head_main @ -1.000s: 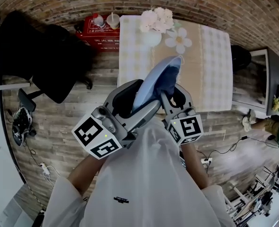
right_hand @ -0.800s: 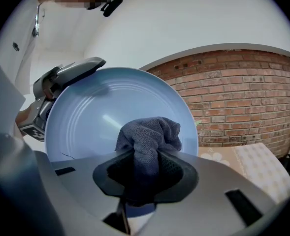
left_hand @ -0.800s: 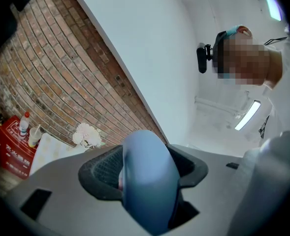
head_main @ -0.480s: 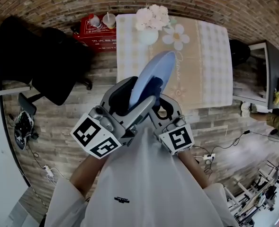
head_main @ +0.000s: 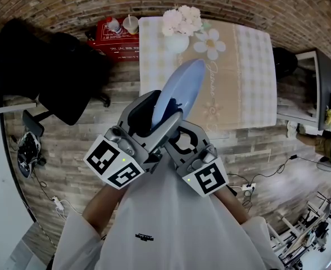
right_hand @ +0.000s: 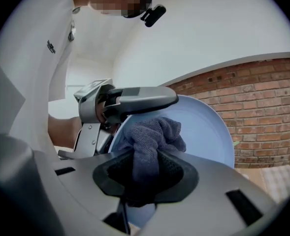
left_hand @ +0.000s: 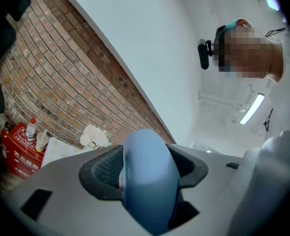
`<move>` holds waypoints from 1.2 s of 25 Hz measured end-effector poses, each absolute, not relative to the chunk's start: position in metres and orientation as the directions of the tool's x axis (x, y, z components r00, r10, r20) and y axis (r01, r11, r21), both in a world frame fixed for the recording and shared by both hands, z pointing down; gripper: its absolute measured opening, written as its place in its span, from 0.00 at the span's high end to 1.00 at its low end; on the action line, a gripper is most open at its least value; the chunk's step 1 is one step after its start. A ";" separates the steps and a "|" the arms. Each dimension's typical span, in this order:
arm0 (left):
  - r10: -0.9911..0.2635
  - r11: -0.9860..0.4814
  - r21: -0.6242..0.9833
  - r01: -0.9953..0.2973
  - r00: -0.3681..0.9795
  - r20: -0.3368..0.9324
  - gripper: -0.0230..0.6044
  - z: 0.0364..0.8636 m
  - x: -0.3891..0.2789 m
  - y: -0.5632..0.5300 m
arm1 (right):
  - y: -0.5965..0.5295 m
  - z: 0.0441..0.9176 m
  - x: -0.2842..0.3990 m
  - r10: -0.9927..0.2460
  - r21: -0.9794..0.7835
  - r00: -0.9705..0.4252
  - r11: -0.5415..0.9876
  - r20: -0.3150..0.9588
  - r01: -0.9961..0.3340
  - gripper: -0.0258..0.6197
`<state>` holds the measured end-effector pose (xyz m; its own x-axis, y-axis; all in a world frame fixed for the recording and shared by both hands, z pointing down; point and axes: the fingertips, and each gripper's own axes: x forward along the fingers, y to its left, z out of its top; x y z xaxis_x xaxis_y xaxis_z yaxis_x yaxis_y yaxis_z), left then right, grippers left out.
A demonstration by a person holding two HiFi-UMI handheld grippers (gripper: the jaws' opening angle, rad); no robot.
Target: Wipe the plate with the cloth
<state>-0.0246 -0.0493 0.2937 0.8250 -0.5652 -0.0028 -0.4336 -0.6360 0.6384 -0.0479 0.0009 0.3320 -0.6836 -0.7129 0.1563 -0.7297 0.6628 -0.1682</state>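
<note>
Now your right gripper (right_hand: 145, 173), clamped on the dark cloth (right_hand: 152, 132), has slid from the upper rim to the lower part of the blue plate (head_main: 182, 86). Your left gripper (left_hand: 145, 168) grips that plate on edge above the tabletop (head_main: 249, 66). One downward wiping stroke looks done.

1 table (head_main: 255, 66). On table: 1 vase of flowers (head_main: 179, 30), 1 flower-shaped mat (head_main: 210, 43). Left of table: 1 red crate (head_main: 106, 38) w/ 1 bottle (head_main: 113, 24), 1 cup (head_main: 132, 22); 1 black chair (head_main: 58, 66). Front of table: 2 grippers, i.e. left gripper (left_hand: 145, 168) & right gripper (right_hand: 145, 173); 1 blue plate (head_main: 179, 91); 1 cloth (right_hand: 152, 136).
</note>
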 end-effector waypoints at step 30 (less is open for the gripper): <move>-0.467 -0.673 0.644 -0.364 0.884 0.012 0.53 0.301 0.000 -0.029 | -0.068 0.386 0.066 -0.853 -0.101 -0.421 0.410 0.309 -0.906 0.77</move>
<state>-0.0002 -0.0292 0.3008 0.8842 -0.4670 0.0120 -0.3642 -0.6730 0.6437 0.0663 -0.0676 0.3856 -0.4206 -0.8531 0.3087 -0.9063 0.4104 -0.1008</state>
